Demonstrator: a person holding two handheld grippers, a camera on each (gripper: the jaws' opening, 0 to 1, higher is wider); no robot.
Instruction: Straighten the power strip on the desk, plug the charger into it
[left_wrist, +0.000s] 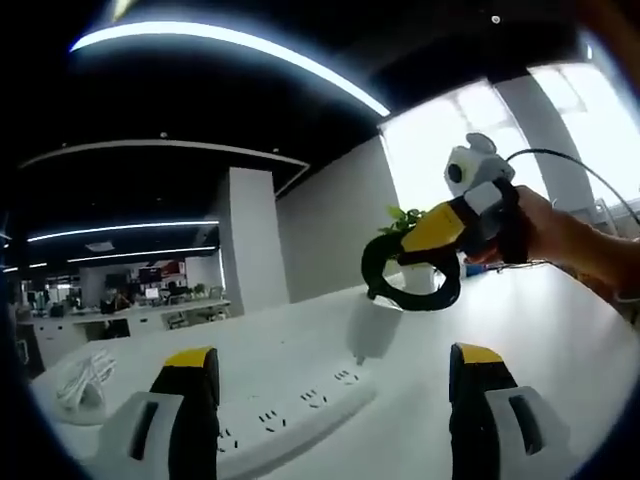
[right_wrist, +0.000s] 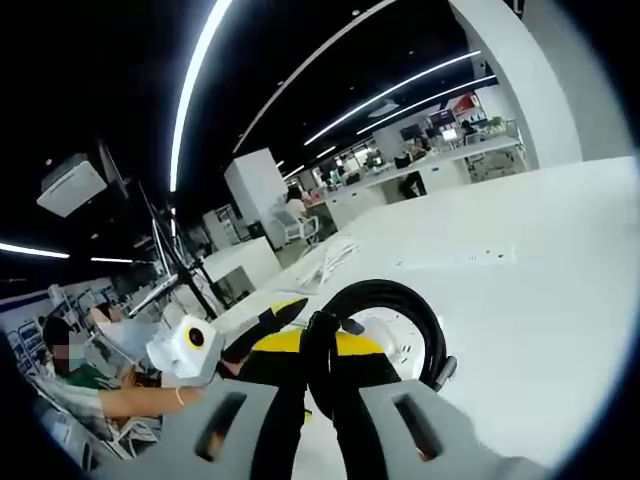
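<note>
A white power strip lies on the white desk, running from between my left gripper's jaws up to the right. My left gripper hovers just over it, open, with nothing between its jaws. My right gripper, held in a hand, hangs beyond the strip's far end. It is shut on a black cable loop with the white charger dangling under it. In the right gripper view, the right gripper pinches that black cable loop beside the white charger. The left gripper shows at the left.
A bundle of white cable lies at the desk's left end. A green plant stands behind the right gripper. A second white socket strip and loose white cable lie farther along the desk. Other desks and seated people lie beyond.
</note>
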